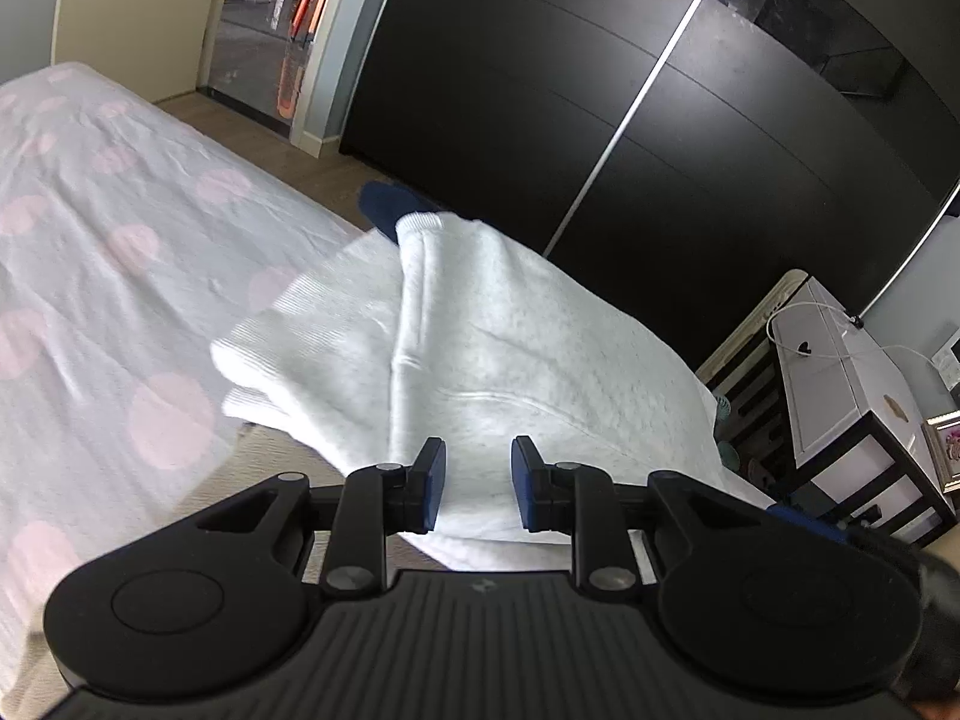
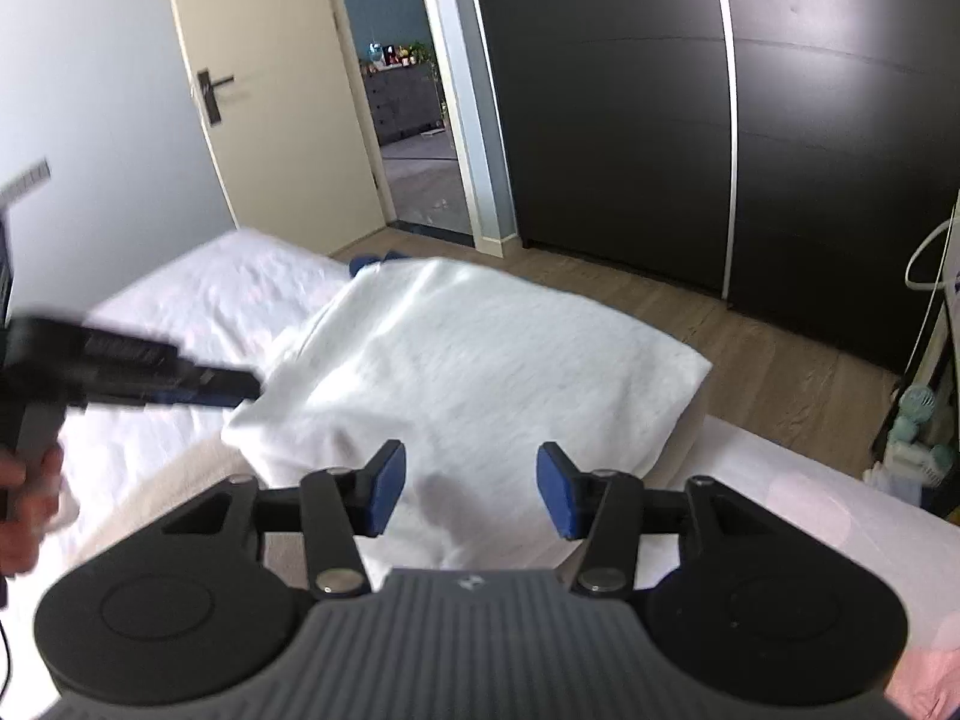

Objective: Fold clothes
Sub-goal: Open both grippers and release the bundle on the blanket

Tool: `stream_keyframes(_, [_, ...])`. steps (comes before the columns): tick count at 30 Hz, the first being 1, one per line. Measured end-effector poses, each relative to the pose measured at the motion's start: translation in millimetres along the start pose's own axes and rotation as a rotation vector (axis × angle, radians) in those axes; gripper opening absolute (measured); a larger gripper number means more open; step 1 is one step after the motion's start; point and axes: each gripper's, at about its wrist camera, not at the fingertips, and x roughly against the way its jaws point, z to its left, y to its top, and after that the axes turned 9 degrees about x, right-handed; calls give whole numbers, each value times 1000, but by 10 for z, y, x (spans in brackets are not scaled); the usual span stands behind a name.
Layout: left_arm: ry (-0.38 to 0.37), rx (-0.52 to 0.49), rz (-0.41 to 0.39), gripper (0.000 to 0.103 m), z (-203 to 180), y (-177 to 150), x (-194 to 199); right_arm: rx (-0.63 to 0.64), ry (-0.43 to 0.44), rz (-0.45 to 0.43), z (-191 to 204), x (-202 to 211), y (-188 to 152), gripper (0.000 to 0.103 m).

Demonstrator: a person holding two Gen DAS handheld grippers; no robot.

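Note:
A light grey sweatshirt (image 1: 480,348) lies folded on the bed, with a ribbed cuff or hem (image 1: 288,336) poking out on its left side. My left gripper (image 1: 478,483) hovers open just over the near edge of the garment, nothing between its blue pads. In the right wrist view the same sweatshirt (image 2: 480,360) sits as a rough rectangle, and my right gripper (image 2: 471,492) stands open above its near edge. The left gripper (image 2: 138,360) appears blurred at the left of that view, held by a hand (image 2: 30,504), its tip at the garment's left edge.
The bed (image 1: 120,252) has a white cover with pink dots. A black sliding wardrobe (image 2: 720,120) fills the far wall past a strip of wood floor (image 2: 750,324). An open door (image 2: 270,90) is at the back left. A white cabinet (image 1: 852,408) stands to the right. Blue slippers (image 1: 384,204) lie on the floor.

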Motion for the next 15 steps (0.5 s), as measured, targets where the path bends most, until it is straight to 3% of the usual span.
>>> stream_keyframes(3, [-2, 1, 25, 21, 35, 5, -115, 52, -46, -5, 240, -29, -14, 48])
stream_keyframes(6, [3, -4, 55, 21, 116, -38, -231, 34, -41, -11, 258, -157, 21, 21])
stream_keyframes(11, [-24, 33, 57, 10, 312, -117, -296, 67, -45, 2, 435, -524, 91, 21])
stream_keyframes(15, [-31, 38, 88, 0, 437, -126, -358, 172, -77, 71, 600, -639, -91, 19])
